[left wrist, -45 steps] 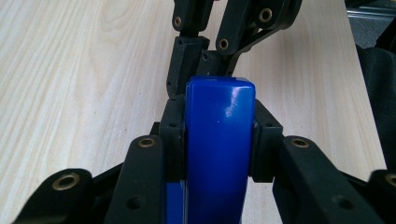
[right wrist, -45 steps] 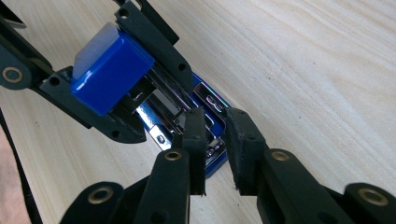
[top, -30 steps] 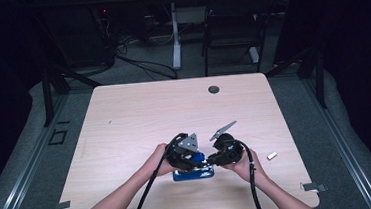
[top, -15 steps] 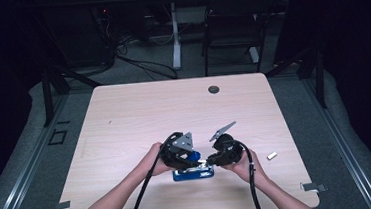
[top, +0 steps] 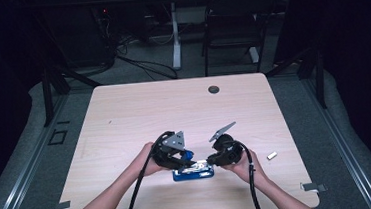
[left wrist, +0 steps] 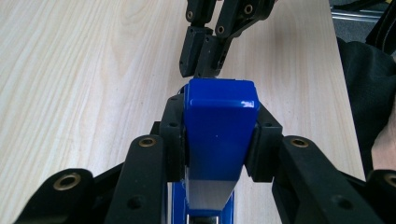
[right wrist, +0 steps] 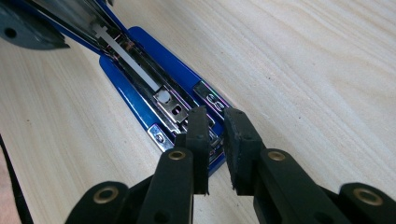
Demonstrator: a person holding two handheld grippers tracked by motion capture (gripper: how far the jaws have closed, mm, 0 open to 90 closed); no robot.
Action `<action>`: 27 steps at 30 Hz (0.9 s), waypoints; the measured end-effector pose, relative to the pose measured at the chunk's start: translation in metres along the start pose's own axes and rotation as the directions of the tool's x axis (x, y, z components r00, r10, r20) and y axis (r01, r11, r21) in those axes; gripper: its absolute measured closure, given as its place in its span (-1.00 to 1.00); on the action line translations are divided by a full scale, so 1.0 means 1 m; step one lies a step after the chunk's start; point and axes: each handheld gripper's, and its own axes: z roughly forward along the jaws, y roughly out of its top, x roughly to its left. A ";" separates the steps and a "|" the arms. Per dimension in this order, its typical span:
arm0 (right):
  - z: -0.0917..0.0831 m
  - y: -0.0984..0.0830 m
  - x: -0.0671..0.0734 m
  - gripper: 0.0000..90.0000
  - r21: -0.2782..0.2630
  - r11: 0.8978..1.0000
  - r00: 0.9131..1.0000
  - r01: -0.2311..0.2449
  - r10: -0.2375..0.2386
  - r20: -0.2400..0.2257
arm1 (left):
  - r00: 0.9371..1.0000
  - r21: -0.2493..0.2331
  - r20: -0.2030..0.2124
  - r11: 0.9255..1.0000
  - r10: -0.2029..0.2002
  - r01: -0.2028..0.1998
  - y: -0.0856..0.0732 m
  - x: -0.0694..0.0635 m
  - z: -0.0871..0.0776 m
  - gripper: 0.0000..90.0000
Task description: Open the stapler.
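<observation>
One blue stapler (top: 194, 172), crosswise, lid raised

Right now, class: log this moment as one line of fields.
left hand-held gripper: shut on blue stapler's raised top | right hand-held gripper: at its open metal tray | wooden table

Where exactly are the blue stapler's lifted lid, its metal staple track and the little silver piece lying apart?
Stapler lid (left wrist: 219, 130), left gripper view, blue top face.
Staple track (right wrist: 133, 63), right gripper view, flat metal strip.
Silver piece (top: 272, 155), high view, its middle.

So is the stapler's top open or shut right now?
Open. The left tongs hold the blue top lifted, and the stapler shows its bare metal staple channel.
</observation>
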 end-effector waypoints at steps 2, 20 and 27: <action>0.000 0.000 0.000 0.81 0.001 1.000 1.000 0.002 -0.002 -0.001 | 1.000 -0.001 -0.001 1.000 -0.001 0.001 -0.002 0.000 -0.002 0.47; 0.000 0.000 0.001 0.82 -0.004 1.000 1.000 -0.002 0.002 0.002 | 1.000 -0.007 -0.008 1.000 -0.014 0.014 -0.012 0.000 -0.014 0.47; 0.000 0.000 0.002 0.82 -0.005 1.000 1.000 -0.001 0.001 0.005 | 1.000 -0.010 -0.006 1.000 -0.021 0.021 -0.015 0.000 -0.016 0.47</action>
